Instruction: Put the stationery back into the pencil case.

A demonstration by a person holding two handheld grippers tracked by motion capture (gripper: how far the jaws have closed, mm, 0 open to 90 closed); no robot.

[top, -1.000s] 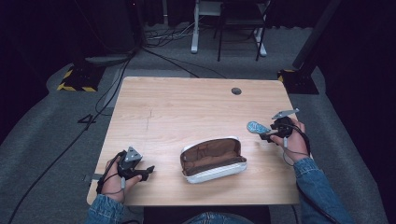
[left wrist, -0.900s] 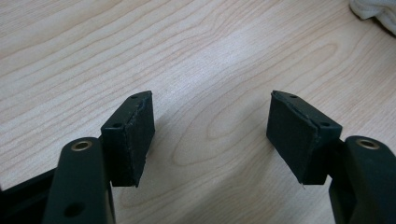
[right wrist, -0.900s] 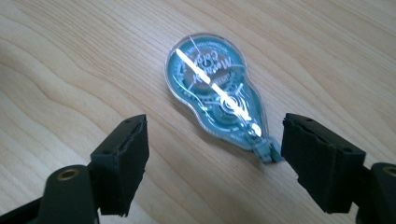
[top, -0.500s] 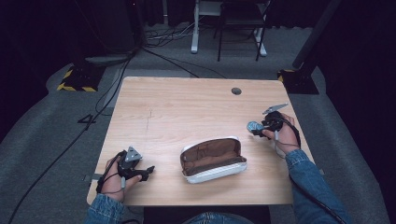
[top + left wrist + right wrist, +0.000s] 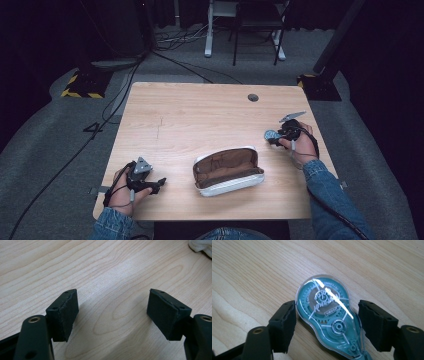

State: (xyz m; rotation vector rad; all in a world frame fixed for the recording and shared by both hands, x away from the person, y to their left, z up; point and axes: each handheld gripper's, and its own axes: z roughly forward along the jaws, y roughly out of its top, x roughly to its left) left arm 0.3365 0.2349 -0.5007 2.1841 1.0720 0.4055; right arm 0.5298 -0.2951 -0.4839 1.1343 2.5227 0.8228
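Gear wheels inside teal correction tape (image 5: 329,317)

High view overlooks the whole table (image 5: 210,115); both gripper views skim its wood closely.

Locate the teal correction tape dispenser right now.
The correction tape dispenser lies flat on the table near its right edge, between the right gripper jaws, right of the open pouch.

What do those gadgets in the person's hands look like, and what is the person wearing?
Each gripper, left and right, is black with two blocky padded jaws, brass-coloured screw holes behind them, a grey three-cornered plate on top and a thin dark trailing cable. The sleeves are blue denim.
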